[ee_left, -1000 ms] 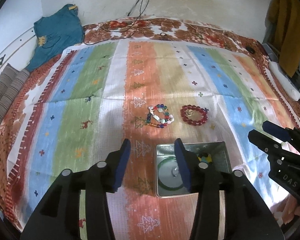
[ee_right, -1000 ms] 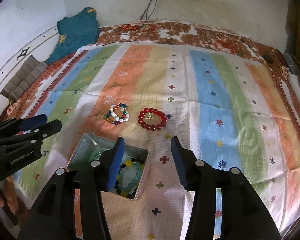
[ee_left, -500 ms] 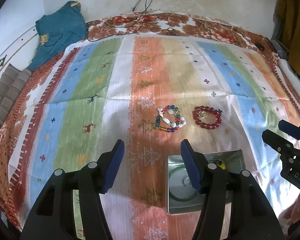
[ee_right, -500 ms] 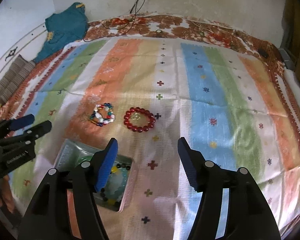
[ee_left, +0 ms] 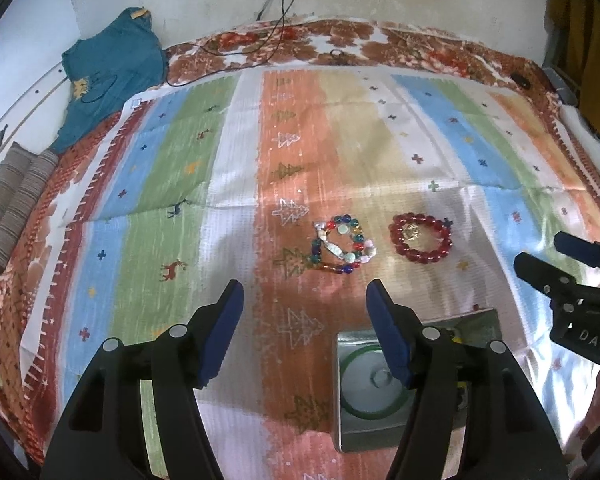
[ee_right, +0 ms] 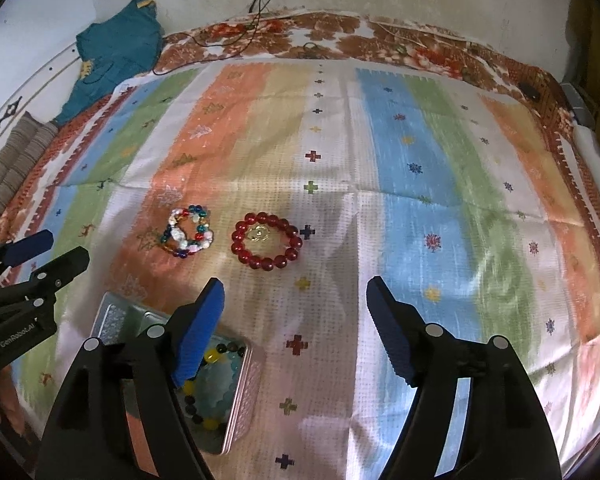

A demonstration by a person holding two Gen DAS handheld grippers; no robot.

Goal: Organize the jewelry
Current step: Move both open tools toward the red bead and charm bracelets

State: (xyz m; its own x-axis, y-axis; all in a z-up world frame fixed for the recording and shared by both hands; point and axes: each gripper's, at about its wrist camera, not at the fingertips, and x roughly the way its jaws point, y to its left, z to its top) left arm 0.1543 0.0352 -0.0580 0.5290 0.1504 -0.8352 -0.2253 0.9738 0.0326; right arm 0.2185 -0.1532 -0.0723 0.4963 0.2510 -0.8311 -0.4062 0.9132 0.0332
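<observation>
A multicoloured bead bracelet (ee_left: 342,246) (ee_right: 188,232) and a red bead bracelet (ee_left: 420,237) (ee_right: 266,246) lie side by side on the striped cloth. A metal tin (ee_left: 416,380) (ee_right: 236,396) sits nearer to me, with a green bangle (ee_left: 372,384) and a black-and-yellow bead string (ee_right: 210,360) inside. My left gripper (ee_left: 304,312) hovers short of the multicoloured bracelet, its jaws opening and empty. My right gripper (ee_right: 296,304) hovers short of the red bracelet, jaws opening, nothing between them. Each gripper also shows at the edge of the other's view.
The striped cloth (ee_right: 420,200) covers a floral bedspread (ee_left: 340,40) against a white wall. A teal garment (ee_left: 112,68) and a folded striped cloth (ee_left: 12,196) lie at the far left. Cables (ee_left: 236,46) trail along the back.
Both grippers have moved forward and down towards the two bracelets while their jaws widened. The tin has slid lower in both views. The bracelets have not moved on the cloth.
</observation>
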